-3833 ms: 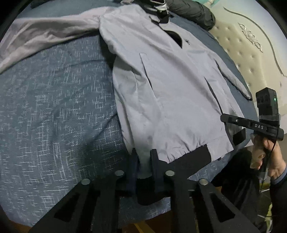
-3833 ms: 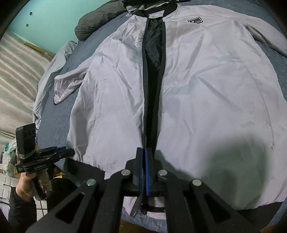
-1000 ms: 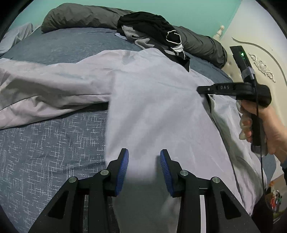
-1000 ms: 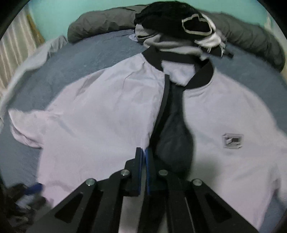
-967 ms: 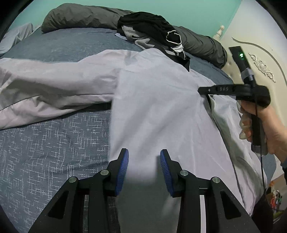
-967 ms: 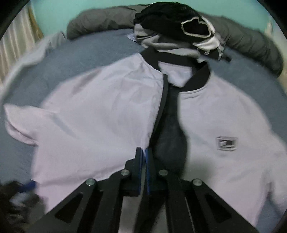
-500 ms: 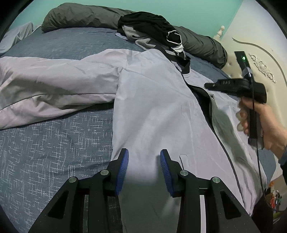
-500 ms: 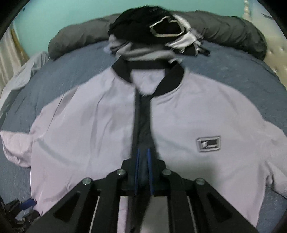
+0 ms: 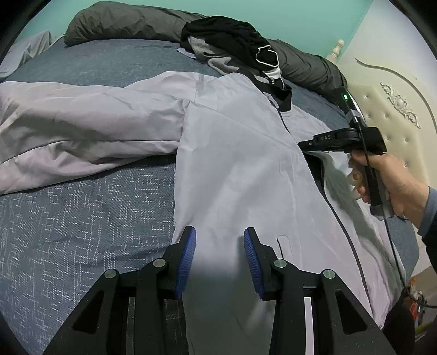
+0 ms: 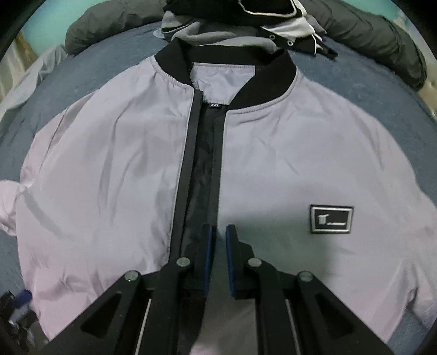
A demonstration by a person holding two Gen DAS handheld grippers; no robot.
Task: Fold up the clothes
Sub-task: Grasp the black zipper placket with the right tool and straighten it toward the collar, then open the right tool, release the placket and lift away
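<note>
- Risk first: right gripper (image 10: 218,237) hovers over the open zip front of the grey bomber jacket (image 10: 286,153) with its jaws only narrowly parted, having just been opening, and nothing sits between the blue pads. If it closes here, I judge it could pinch only the thin black lining (image 10: 203,153) or one placket edge, so the front panel would drag askew instead of folding cleanly.
- Slippery cloth: the shell looks smooth and light, so a shallow pinch may slide out mid-fold and leave wrinkles.
- Left sleeve (image 9: 82,131): it lies bunched and spread out toward the left edge of the bed (image 9: 68,232); folding the body before that sleeve is laid in would probably trap a lump.
- Clothes pile (image 9: 232,41): dark garments rest at the head of the bed, touching the jacket's black collar (image 10: 262,82); a lift of the collar end could snag them.
- Left gripper (image 9: 220,254): jaws stand open, empty, above the jacket's side near its lower half, with the side seam just beside the left pad.
- Jacket position: it lies face up and flat along the bed, collar toward the pillows (image 9: 131,21), chest patch (image 10: 331,219) just right of the right jaws.
- Person's hand (image 9: 393,180) holds the right gripper's handle above the jacket's far side.
</note>
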